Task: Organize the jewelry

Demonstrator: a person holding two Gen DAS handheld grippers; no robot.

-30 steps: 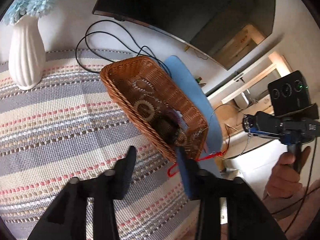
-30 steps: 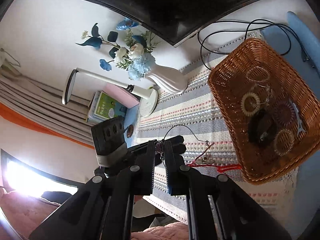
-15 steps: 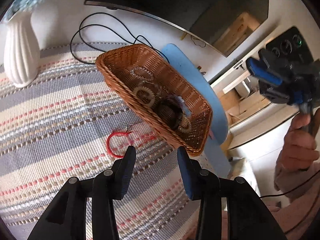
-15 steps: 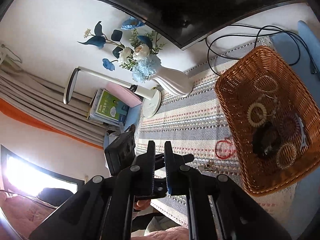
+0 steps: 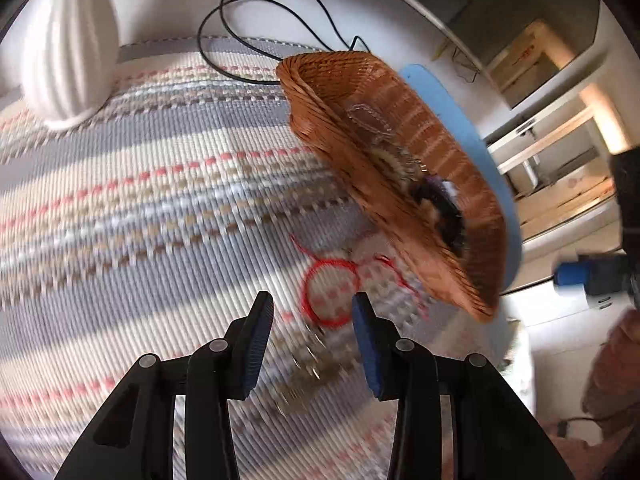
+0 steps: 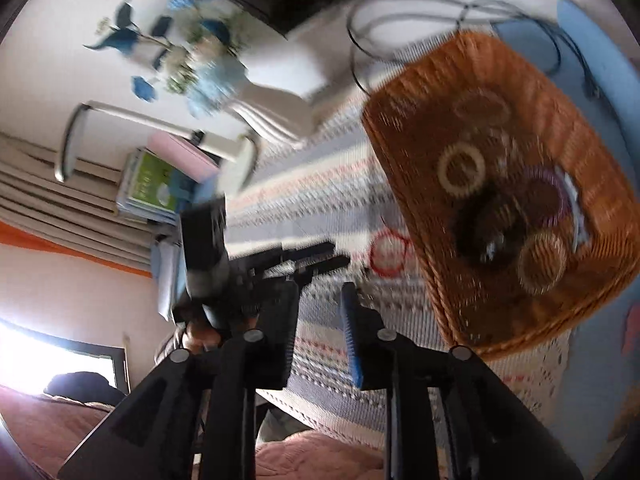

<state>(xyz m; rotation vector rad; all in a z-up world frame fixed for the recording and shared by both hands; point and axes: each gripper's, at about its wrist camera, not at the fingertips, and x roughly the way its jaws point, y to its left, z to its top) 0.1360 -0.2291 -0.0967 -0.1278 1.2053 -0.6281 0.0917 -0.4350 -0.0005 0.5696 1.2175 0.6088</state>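
A red string bracelet (image 5: pixel 330 292) lies in a loop on the striped mat, just ahead of my left gripper (image 5: pixel 312 308). That gripper is open and low over the mat. A small blurred metal trinket (image 5: pixel 304 364) lies on the mat between its fingers (image 5: pixel 256 344), untouched. The wicker basket (image 5: pixel 380 208), with several rings and hair ties inside, stands right of the bracelet. My right gripper (image 6: pixel 318 300) is empty and its jaws are opening. From the right wrist view the bracelet (image 6: pixel 390 254) sits beside the basket (image 6: pixel 448 320), with the left gripper (image 6: pixel 340 254) pointing at it.
A white ribbed vase (image 5: pixel 68 40) with blue flowers (image 6: pixel 208 76) stands at the back left of the striped mat (image 5: pixel 140 208). A black cable (image 5: pixel 248 12) loops behind the basket. A white lamp (image 6: pixel 224 148) and books (image 6: pixel 156 184) are off the mat's left side.
The red bracelet and chain, a second ago hanging at the basket's edge, now lie on the mat. Both grippers have dropped towards the mat. The right jaws have parted.
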